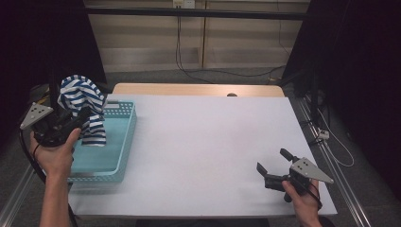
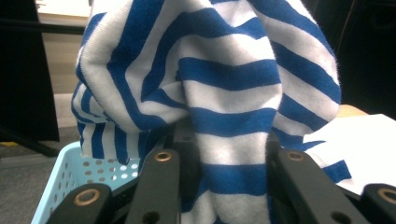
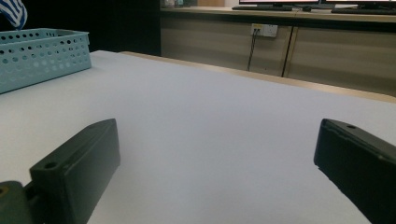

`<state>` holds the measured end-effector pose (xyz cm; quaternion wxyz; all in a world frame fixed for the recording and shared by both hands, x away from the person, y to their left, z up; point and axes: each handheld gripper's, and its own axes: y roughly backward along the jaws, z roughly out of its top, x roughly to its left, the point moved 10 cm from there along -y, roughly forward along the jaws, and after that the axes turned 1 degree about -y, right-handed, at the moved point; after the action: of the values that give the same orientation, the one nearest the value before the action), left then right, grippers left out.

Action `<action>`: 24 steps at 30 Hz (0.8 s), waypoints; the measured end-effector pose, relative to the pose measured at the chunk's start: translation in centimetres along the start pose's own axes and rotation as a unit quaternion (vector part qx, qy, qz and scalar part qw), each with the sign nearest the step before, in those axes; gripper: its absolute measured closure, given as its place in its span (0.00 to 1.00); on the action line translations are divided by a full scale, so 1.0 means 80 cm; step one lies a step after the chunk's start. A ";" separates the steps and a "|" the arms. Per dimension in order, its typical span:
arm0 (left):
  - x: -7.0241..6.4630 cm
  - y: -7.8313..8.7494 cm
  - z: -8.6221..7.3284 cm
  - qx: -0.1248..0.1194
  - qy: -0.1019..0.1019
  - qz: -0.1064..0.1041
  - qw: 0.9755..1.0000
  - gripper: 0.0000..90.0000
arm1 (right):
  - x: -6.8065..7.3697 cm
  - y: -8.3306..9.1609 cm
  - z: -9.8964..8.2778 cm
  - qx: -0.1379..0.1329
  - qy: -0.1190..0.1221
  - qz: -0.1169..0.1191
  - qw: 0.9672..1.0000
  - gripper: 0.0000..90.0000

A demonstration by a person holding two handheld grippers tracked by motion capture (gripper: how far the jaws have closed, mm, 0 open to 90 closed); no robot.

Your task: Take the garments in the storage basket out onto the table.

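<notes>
Left gripper clamps a blue-striped garment, lifted above the turquoise basket at left; placing remains. Right gripper rests wide open, empty.

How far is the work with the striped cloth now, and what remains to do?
Done: the left claw has gripped the blue-and-white striped cloth; in the left gripper view its jaws press the fabric.
In hand: the cloth is held up above the light blue basket, its lower end hanging inside.
Left: probably carrying it to the bare white table. The right claw waits open and empty, near the table's right front corner.
</notes>
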<state>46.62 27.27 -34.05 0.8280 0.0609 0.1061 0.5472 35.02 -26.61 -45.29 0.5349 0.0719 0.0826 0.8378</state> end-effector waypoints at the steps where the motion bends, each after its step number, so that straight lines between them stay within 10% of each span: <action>1: -0.001 0.002 0.002 -0.001 -0.002 -0.003 1.000 0.79 | 0.000 0.000 0.000 0.000 -0.001 0.000 1.000 0.00; 24: -0.033 0.016 0.035 -0.026 0.019 -0.060 0.998 0.79 | 0.000 0.001 0.000 0.000 0.002 -0.003 1.000 0.00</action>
<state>45.16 25.39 -30.80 0.8586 0.0220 0.1108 0.5001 35.00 -26.65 -45.26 0.5371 0.0700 0.0835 0.8364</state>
